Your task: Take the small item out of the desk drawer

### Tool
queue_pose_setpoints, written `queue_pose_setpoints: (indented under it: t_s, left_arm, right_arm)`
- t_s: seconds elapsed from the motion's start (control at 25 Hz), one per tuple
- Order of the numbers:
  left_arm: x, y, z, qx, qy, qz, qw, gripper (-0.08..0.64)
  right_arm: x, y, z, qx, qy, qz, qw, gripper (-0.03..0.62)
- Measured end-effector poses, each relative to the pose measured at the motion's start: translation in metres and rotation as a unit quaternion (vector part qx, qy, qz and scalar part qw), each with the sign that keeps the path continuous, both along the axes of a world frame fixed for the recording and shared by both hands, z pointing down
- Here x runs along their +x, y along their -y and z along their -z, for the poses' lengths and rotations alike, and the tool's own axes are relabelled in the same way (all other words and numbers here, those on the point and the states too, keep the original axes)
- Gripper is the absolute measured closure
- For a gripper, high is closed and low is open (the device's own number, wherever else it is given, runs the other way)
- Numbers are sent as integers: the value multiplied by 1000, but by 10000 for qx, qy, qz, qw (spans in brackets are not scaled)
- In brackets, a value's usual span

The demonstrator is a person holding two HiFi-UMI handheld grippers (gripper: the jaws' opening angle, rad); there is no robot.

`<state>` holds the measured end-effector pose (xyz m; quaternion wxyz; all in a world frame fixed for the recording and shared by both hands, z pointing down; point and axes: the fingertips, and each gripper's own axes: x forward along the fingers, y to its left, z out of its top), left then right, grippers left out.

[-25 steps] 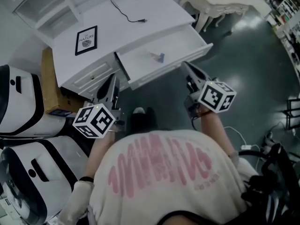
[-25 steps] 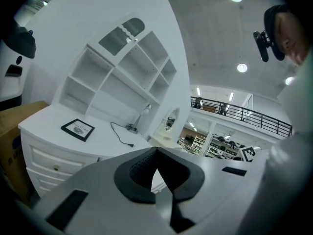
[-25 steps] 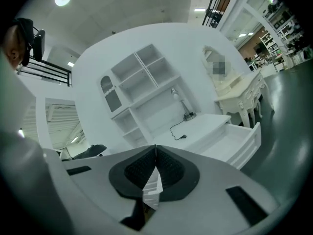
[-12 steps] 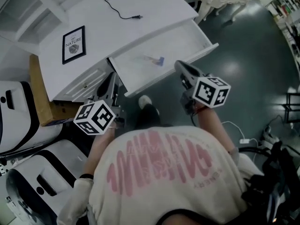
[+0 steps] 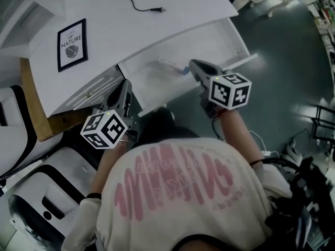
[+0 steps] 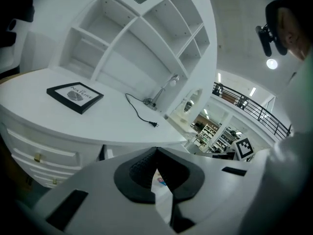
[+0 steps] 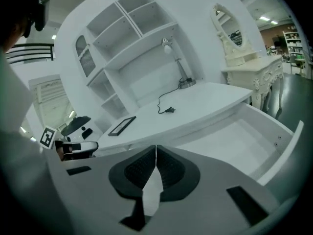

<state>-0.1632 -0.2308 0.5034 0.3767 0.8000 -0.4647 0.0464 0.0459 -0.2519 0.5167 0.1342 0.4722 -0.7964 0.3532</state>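
My two closed claws, brought up to an open white desk drawer with a small item in it.

My right claw [image 5: 192, 65] has its jaws pressed together on nothing, and its tip is over the front edge of the open white desk drawer [image 5: 214, 41]. The small blue-and-white item [image 5: 180, 70] lies on the drawer floor just beside that tip. My left claw [image 5: 125, 84], also shut and empty, points at the closed drawer fronts to the left of the open one. Beyond both claws, on the white desk top [image 5: 157, 30], a black-framed print [image 5: 71, 44] reads "NATURE", with smaller words above it ending in "OF". A black power cable with a plug [image 5: 141, 4] lies farther back. The pink lettering on my pale shirt [image 5: 178, 192] is not legible. A second ago both claws hung short of the drawer. Both are now closer, and the right one has reached the item's side.
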Motion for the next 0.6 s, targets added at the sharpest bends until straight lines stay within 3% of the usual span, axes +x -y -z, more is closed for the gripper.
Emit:
queue_pose_setpoints:
  t_s: [0.28,0.32,0.4,0.52,0.6]
  left_arm:
    - [-3,13,-24,-284,-14,109,9995,531]
    - [-5,15,-27,-319,-14,139,9994,531]
    - [-7,17,-32,-399,-21,182,9990,531]
    - [-8,21,-37,-490,-26,200,9986,531]
    - [-6,26,-37,-502,-24,192,9986,531]
  right_arm:
    - [-17,28,-45,-403,-888,870,9914,569]
    - [-21,29,-51,-483,-952,1030,9889,543]
    - [-29,30,-62,-671,-1048,1371,9827,414]
    - [-37,28,-77,-931,-1195,1819,9716,414]
    - [-40,25,-88,-1111,-1308,2060,9634,376]
